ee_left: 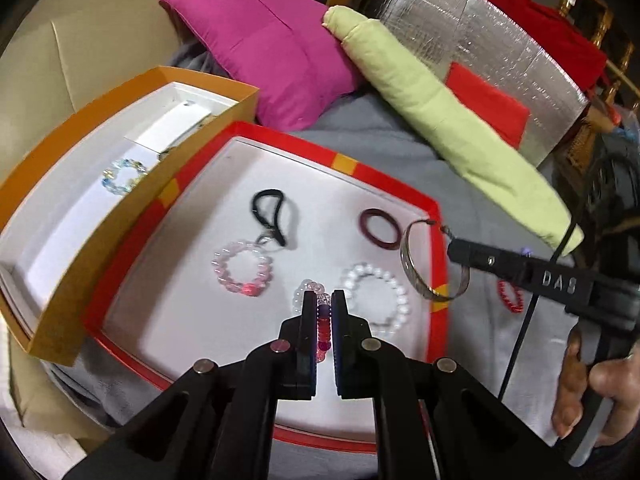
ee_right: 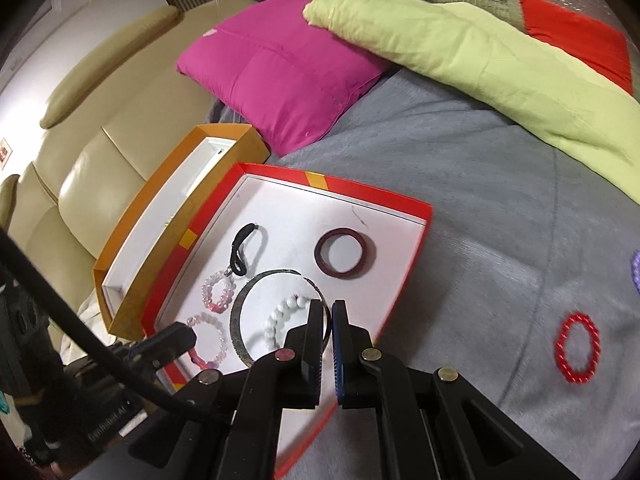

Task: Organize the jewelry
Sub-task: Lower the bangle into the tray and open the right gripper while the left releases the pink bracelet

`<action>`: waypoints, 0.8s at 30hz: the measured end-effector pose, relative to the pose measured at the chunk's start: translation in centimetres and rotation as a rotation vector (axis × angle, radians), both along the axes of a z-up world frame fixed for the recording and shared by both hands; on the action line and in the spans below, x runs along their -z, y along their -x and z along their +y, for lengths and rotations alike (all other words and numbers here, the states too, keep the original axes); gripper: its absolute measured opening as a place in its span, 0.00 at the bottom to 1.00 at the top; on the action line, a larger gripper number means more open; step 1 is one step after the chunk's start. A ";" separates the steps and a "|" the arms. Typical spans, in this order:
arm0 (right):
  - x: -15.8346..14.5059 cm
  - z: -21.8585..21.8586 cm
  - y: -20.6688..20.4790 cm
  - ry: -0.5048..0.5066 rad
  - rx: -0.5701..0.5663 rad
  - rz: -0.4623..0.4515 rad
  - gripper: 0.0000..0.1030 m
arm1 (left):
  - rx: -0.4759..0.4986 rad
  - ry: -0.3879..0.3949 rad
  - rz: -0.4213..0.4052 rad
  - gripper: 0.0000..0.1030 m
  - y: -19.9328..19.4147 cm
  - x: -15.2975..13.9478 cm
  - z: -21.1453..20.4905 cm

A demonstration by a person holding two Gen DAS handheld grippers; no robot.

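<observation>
Your left gripper (ee_left: 324, 300) squeezes a bead bracelet (ee_left: 323, 330) over the red tray (ee_left: 434, 216), and your right gripper (ee_right: 328, 312) pinches a silver bangle (ee_right: 240, 320) just above it.

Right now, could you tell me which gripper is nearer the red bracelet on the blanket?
Right. The right gripper hovers over the tray's near edge, closer to the red bracelet; the left gripper is farther inside.

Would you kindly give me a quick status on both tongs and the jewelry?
Left tongs shut on pink beaded bracelet, over red tray. Right tongs shut on silver bangle. Red bracelet on blanket. Nothing obstructing.
</observation>
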State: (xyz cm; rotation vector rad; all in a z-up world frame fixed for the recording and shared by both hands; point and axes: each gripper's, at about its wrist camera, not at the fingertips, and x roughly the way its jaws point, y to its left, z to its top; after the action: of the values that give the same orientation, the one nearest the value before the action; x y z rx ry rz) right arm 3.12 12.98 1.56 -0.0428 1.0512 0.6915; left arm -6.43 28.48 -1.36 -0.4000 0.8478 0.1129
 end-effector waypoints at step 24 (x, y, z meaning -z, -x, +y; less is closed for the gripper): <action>3.1 5.6 -2.6 0.112 -0.023 0.019 0.04 | -0.079 -0.113 0.079 0.07 -0.5 2.3 2.3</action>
State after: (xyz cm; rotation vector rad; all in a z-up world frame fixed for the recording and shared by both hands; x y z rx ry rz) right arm 5.73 18.58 -1.56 -0.1459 1.1086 0.6543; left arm -5.92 30.74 -3.69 -0.3246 0.8989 0.2503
